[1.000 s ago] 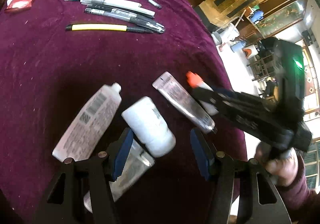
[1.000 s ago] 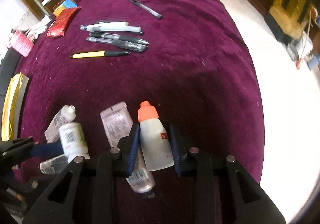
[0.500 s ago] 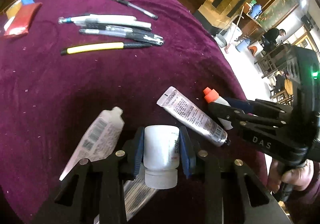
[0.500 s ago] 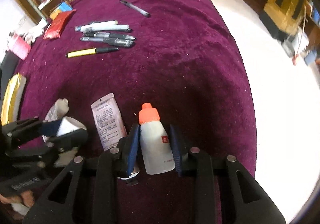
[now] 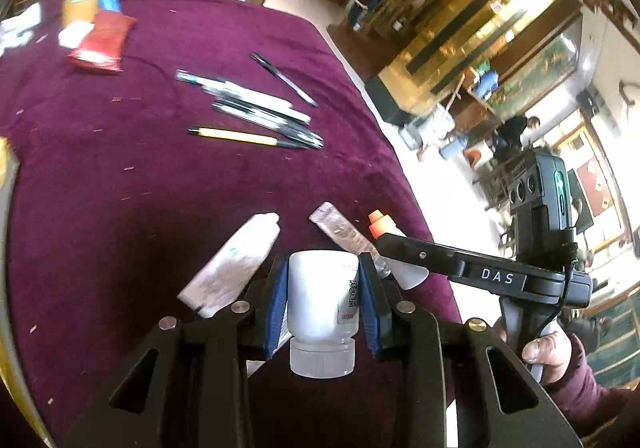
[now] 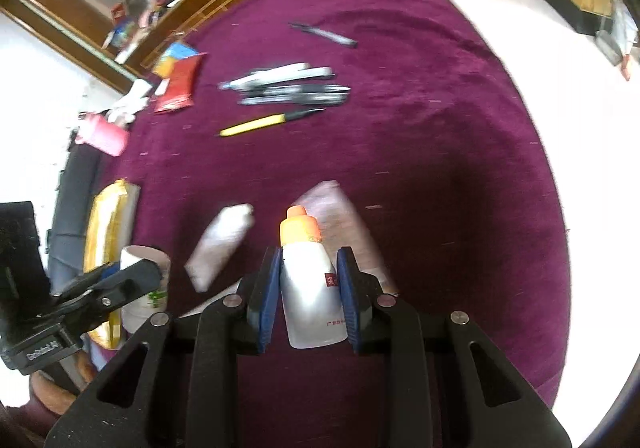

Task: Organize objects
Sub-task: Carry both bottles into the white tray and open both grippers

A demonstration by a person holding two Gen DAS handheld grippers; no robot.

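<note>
"das" on right gripper (image 5: pixel 394 244) — qr-code label on white bottle (image 5: pixel 322 306)

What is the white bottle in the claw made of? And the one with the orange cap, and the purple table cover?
The squat white bottle looks like smooth, matte plastic: opaque, with a printed label. The small white squeeze bottle with the orange cap looks like softer, slightly glossy plastic, probably squeezable. The dark purple table cover looks like velvety cloth: fuzzy nap holding bits of lint.

Gold display cabinet (image 5: pixel 472 43) stands beyond purple tablecloth (image 5: pixel 120 183).
</note>
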